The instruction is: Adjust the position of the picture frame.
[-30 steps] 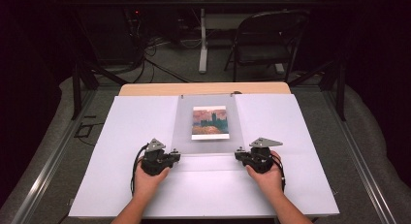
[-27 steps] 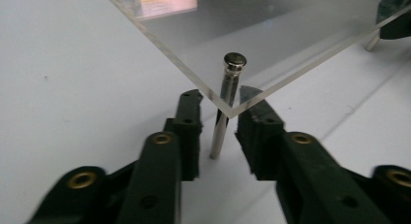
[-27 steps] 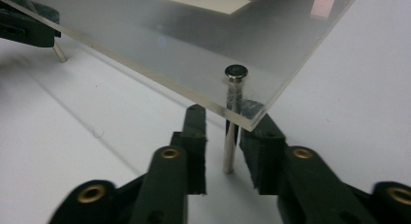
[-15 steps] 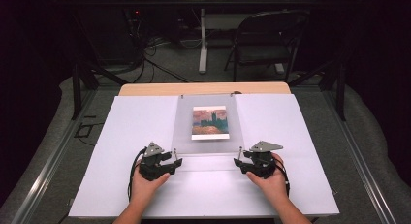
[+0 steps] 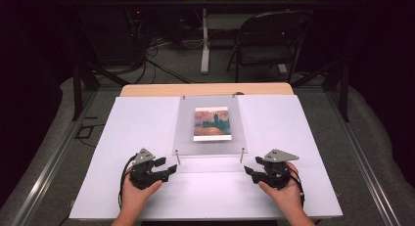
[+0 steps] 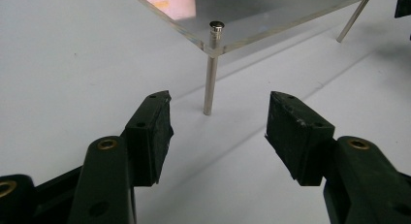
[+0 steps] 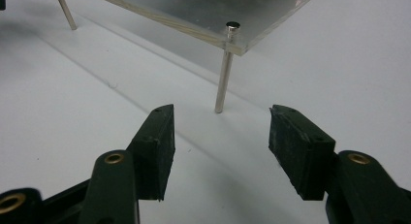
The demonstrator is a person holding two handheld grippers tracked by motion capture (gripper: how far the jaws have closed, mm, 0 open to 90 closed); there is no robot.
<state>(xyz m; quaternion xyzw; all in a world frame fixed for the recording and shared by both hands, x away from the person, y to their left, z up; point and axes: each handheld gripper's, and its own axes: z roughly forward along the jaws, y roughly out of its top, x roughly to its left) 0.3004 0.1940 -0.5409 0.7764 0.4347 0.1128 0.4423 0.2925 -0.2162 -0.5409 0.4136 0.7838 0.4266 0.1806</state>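
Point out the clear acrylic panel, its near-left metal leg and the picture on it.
Clear acrylic panel [image 5: 183, 133], high view, bare left margin.
Near-left metal leg [image 6: 210, 78], left gripper view, mid-shaft.
Sunset-coloured picture [image 5: 211, 123], high view, centre.

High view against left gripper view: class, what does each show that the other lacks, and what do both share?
High view alone: both hands, the right gripper, the printed sunset picture whole, a dark folding chair.
Left gripper view alone: the left gripper close up, jaws open with nothing between them, and a thin metal leg with its cap.
Both: the clear acrylic sheet and white tabletop.
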